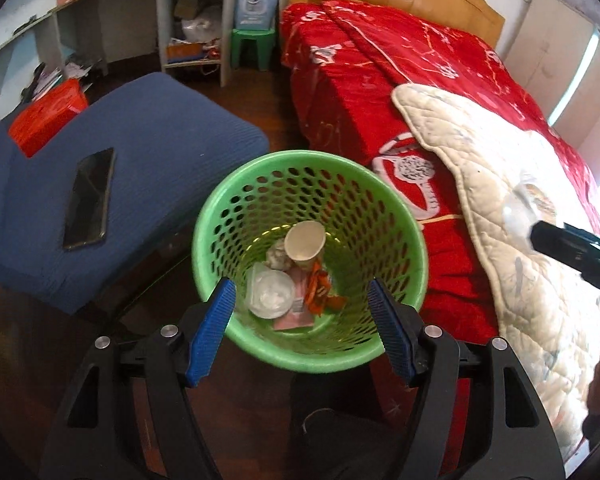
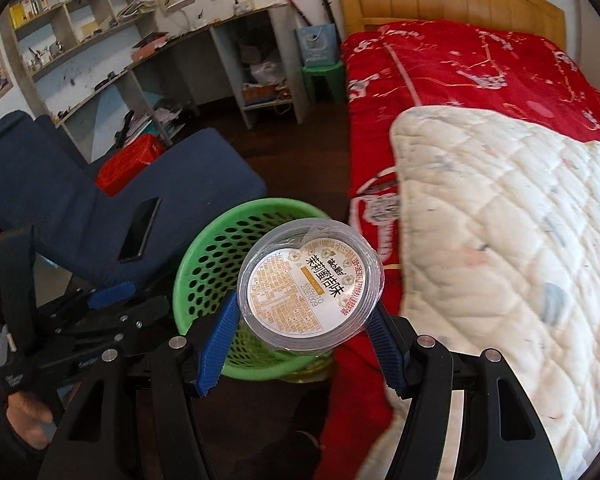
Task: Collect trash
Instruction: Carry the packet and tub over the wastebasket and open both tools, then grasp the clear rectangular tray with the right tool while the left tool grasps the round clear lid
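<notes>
Blue ribbed pads lined the jaws of the right gripper (image 2: 302,320), and they were clenched on a clear plastic cup (image 2: 310,284), one pad pressing each side of its wall. The cup's sealed lid, printed in white and gold with dark characters, faced the right wrist camera, so its long axis ran roughly along the line of the jaws, out and downward.

Directly beyond and slightly left of the cup stood a green perforated waste basket (image 2: 216,248) on the dark floor. The cup overlapped the basket's right rim in that view; whether it was fully over the opening could not be told.

The left gripper (image 1: 302,308) hung with its jaws released and nothing between them, poised right above the basket's mouth. Through them the basket's bottom showed a paper cup (image 1: 304,242), a clear plastic lid (image 1: 270,294), crumpled paper, and an orange wrapper (image 1: 318,290) already lying inside.

Judging from this, the right hand carried the next piece of trash, and the move ahead turned on shifting the cup a little left and forward until it cleared the rim. The left gripper looked nearer the basket's centre and might need to give way.

Outward from the basket, a blue cushioned chair (image 1: 160,152) with a dark phone (image 1: 89,199) on its seat stood to the left. A bed (image 1: 400,92) with a red cover and a white quilt (image 1: 500,220) lay to the right.
</notes>
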The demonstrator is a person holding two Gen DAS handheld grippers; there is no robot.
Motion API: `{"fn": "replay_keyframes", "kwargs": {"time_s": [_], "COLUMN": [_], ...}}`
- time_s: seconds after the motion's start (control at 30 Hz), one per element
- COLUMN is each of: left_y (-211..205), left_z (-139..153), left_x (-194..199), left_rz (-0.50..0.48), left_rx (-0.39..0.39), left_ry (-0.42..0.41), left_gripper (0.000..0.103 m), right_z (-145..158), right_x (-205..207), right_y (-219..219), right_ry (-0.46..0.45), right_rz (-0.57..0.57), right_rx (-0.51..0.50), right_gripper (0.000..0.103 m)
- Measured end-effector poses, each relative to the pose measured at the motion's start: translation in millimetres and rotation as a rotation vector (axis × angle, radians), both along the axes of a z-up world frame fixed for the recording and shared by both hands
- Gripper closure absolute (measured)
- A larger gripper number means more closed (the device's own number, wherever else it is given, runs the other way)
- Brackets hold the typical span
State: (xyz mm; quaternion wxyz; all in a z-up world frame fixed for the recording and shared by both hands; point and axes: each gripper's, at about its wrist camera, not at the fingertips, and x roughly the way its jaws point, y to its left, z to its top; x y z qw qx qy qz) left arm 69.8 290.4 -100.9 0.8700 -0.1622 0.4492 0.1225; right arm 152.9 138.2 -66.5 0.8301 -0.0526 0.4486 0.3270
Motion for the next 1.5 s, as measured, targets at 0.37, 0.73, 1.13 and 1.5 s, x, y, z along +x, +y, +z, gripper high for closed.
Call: {"fn": "replay_keyframes", "kwargs": {"time_s": [0.37, 0.73, 1.13, 1.5], "left_y": [11, -28, -121, -211], "left_z": [-6, 2, 16, 30], "left_x": [-6, 14, 59, 101], "left_rz": [0.027, -0.056, -0.230, -0.386], "left_rx": [-0.017, -0.023, -0.017, -0.006], "left_ry": [0.008, -0.011, -0.026, -0.035], "left_gripper": [0.035, 0.035, 0.034, 0.033], "right_z": [-15, 5, 15, 10], "right_x": [7, 7, 30, 53], "right_y": [39, -39, -210, -363], "right_ry": [0.055, 0.001, -0.041, -0.035], "right_rz": [0.011, -0.066, -0.365, -0.643], "right_rx": [0.053, 0.032, -0.031, -0.071], "right_gripper": [0.029, 0.029, 0.028, 0.025]}}
